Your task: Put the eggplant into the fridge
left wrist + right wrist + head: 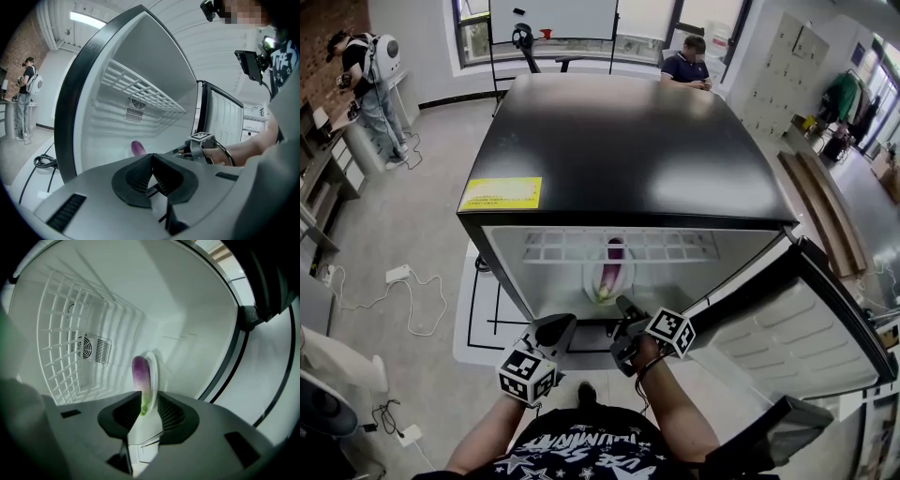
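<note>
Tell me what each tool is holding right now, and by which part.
The right tool holds the white plate by its near rim, with the eggplant lying on it inside the fridge. The left tool is shut on nothing.

The open fridge (628,141) carried everything. On its white inner floor (675,274), below the wire shelf (572,246), a white plate (591,277) sat near the front edge, and the eggplant (612,265) lay lengthwise on it, green end nearest. The fridge itself stood on a white floor mat (480,309).
</note>
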